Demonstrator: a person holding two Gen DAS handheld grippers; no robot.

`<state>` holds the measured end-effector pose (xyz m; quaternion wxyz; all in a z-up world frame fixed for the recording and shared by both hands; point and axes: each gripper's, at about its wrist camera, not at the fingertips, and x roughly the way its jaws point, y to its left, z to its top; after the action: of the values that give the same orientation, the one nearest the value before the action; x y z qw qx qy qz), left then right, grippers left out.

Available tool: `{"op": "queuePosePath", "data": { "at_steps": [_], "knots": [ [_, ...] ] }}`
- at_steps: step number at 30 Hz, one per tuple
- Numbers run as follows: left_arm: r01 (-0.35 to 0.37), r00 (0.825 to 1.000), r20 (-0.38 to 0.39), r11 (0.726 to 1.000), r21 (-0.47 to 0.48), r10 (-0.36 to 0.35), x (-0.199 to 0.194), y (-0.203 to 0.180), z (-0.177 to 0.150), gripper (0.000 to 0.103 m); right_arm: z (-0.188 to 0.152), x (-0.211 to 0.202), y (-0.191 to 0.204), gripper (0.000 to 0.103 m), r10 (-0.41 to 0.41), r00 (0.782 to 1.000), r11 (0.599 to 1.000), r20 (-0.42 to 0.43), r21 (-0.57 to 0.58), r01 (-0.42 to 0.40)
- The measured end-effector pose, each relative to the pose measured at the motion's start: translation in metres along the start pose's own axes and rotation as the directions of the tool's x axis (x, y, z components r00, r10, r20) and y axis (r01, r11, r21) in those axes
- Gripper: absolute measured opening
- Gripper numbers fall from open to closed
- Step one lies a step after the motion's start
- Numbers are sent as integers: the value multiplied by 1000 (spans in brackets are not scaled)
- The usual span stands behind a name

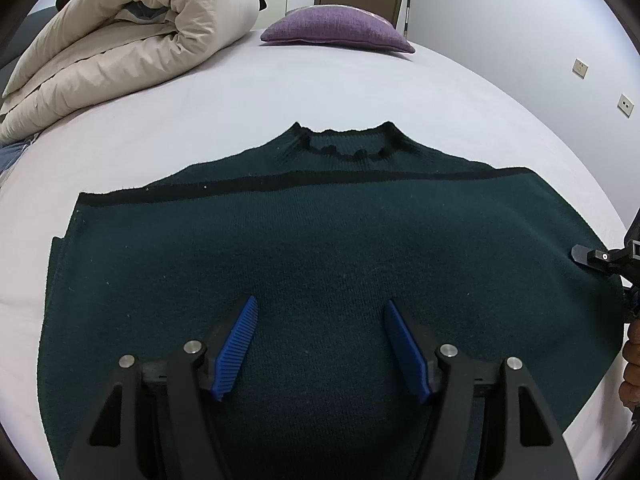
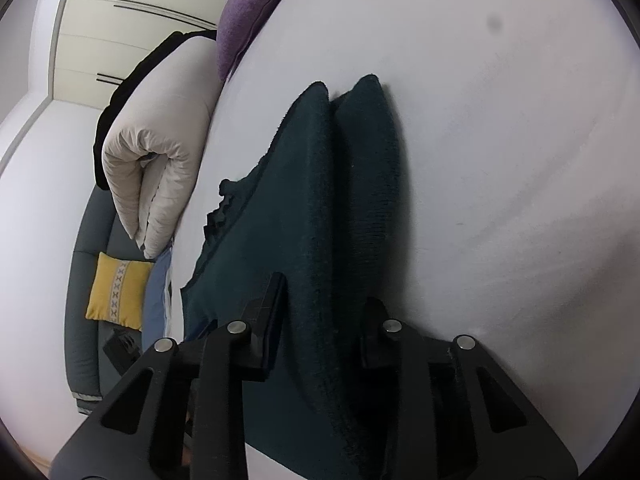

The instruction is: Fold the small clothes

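Note:
A dark green knit sweater with black trim lies flat on the white bed, collar toward the far side, both sleeves folded in. My left gripper hovers open over the sweater's lower middle, blue pads apart, holding nothing. My right gripper is at the sweater's right side edge, its fingers straddling the folded edge of the sweater with the fabric between them. It shows in the left wrist view at the far right, touching the sweater's edge.
A rolled beige duvet lies at the back left of the bed, a purple pillow at the far end. A grey sofa with a yellow cushion stands beside the bed. A door and walls lie beyond.

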<state>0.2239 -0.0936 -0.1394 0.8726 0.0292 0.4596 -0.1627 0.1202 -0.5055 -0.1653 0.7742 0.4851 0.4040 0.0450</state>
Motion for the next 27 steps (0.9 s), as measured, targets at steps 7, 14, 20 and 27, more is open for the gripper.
{"op": "queuePosePath", "data": {
  "at_steps": [7,14,20,27],
  "knots": [
    [11,1000,2,1000,-6,-11,2,2,-1,68,-2,1,1,27,-12,1000,1000,-5,-6,12],
    [32,999,3,999,-21,-32,3,4,-2,68,-4,0,5,18,-58,998,998,6,-24,58],
    [52,999,5,998,-28,-52,3,6,-4,68,-5,0,14,15,-113,993,992,22,-55,114],
    [96,995,9,994,-54,-95,1,13,-5,68,-8,-2,37,14,-226,973,967,49,-113,231]
  ]
}}
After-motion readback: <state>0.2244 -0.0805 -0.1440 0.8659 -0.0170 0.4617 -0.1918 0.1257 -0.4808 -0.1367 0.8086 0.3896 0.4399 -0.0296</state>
